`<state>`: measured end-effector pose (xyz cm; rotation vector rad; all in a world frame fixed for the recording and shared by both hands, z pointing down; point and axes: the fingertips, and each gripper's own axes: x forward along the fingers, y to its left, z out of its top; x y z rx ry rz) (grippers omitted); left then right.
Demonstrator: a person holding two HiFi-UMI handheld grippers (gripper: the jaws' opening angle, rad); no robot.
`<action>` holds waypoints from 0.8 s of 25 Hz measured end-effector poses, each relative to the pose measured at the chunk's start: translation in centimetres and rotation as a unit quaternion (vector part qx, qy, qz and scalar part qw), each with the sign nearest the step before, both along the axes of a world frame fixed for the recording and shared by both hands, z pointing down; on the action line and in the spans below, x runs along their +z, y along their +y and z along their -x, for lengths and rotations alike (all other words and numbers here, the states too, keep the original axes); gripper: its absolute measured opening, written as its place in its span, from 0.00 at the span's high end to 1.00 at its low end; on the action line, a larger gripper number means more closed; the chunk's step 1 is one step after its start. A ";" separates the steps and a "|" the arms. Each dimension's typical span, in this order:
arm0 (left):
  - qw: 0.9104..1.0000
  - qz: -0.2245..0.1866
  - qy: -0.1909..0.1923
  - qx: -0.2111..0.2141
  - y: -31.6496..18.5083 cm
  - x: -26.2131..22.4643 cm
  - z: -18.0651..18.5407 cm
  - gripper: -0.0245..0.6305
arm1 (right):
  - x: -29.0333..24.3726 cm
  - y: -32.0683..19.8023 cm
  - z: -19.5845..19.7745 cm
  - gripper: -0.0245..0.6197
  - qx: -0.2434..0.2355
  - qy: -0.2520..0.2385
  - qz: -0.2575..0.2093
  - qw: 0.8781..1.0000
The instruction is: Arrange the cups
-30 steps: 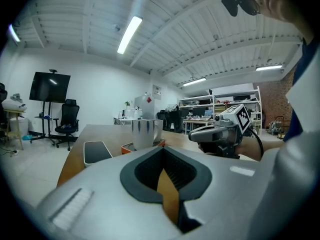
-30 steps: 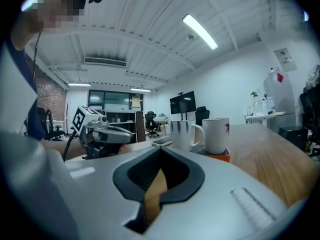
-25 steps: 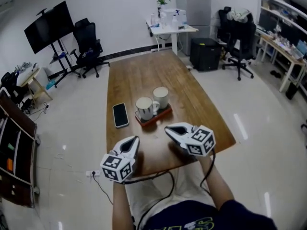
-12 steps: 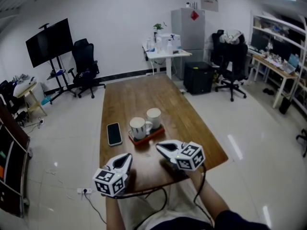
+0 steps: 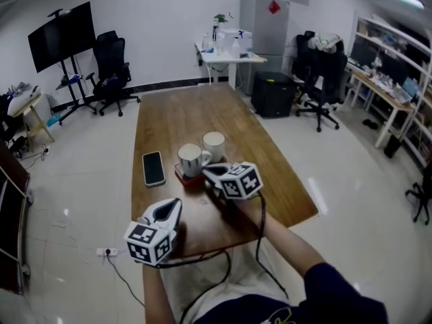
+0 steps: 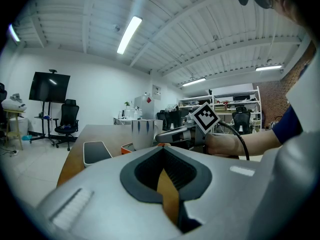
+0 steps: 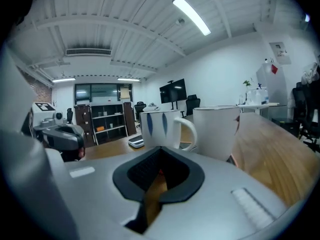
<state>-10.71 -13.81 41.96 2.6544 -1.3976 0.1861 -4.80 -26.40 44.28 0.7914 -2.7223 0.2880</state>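
A person sits at the near end of a long wooden table (image 5: 177, 113), holding a two-jaw gripper in each hand, seen from above. Two pale cups stand side by side on a small orange tray (image 5: 179, 177) near the middle of the table's near half. The nearer cup (image 5: 190, 159), on the left of the tray, bears blue vertical marks, and its handle points towards the plain cup (image 5: 214, 144), which stands just beside it, slightly farther away and to the right. A dark phone (image 5: 153, 168) lies flat on the wood to the left of the tray, apart from it.

The right gripper (image 5: 208, 170) reaches in low over the table, with its tips right at the tray's near right edge and just short of the nearer cup. Its own view shows its jaws closed tip to tip with nothing between them, and both cups loom close ahead. The left gripper (image 5: 171, 205) hangs over the table's near left edge, well apart from the tray. Its jaws are likewise closed and empty, and it points towards the phone and the cups.

Behind the table are a television on a stand (image 5: 64, 36), black office chairs (image 5: 110, 63), a white desk (image 5: 225, 54) and a tall grey fridge (image 5: 264, 20)
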 end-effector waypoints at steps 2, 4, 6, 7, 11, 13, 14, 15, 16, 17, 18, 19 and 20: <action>1.000 0.000 0.000 0.000 -0.1 -0.1 -0.4 0.96 | -0.1 -0.3 0.1 0.96 -0.003 -0.001 -0.001 1.000; 1.000 0.001 -0.001 0.001 -0.2 -0.2 -0.5 0.96 | -0.2 -0.5 0.2 0.96 -0.004 -0.001 0.000 1.000; 1.000 0.002 -0.001 0.000 -0.2 -0.3 -0.4 0.96 | -0.2 -0.8 0.4 0.96 -0.001 0.000 0.001 1.000; 1.000 0.001 -0.001 -0.001 -0.2 -0.4 -0.3 0.96 | -0.2 -0.9 0.5 0.96 0.000 0.000 0.002 1.000; 1.000 0.002 -0.001 -0.001 -0.2 -0.2 -0.5 0.96 | 0.1 -1.1 0.7 0.96 -0.004 0.000 0.004 1.000; 1.000 0.001 -0.001 -0.001 -0.2 -0.2 -0.7 0.96 | 0.1 -1.2 0.8 0.96 -0.005 0.000 0.004 1.000; 1.000 0.001 0.000 -0.001 -0.2 -0.3 -0.7 0.96 | -0.1 -1.2 0.7 0.96 -0.005 -0.002 0.002 1.000; 1.000 0.001 0.000 -0.001 -0.2 -0.3 -0.7 0.96 | -0.4 -1.1 0.7 0.96 -0.004 -0.007 -0.004 1.000; 1.000 0.002 0.000 -0.001 -0.2 -0.4 -0.6 0.96 | -0.8 -1.0 0.6 0.96 -0.002 -0.015 -0.014 1.000; 1.000 0.003 0.000 -0.001 -0.1 -0.4 -0.6 0.96 | -1.3 -0.6 0.4 0.96 -0.001 -0.026 -0.026 0.999; 1.000 0.003 0.000 -0.002 -0.1 -0.4 -0.6 0.96 | -1.7 -0.1 0.2 0.96 -0.002 -0.036 -0.038 0.999; 1.000 0.004 0.000 -0.002 0.0 -0.4 -0.6 0.96 | -2.0 0.7 0.0 0.96 -0.008 -0.045 -0.048 0.998; 1.000 0.004 0.000 -0.002 0.0 -0.4 -0.6 0.96 | -2.2 1.7 -0.2 0.96 -0.017 -0.050 -0.052 0.997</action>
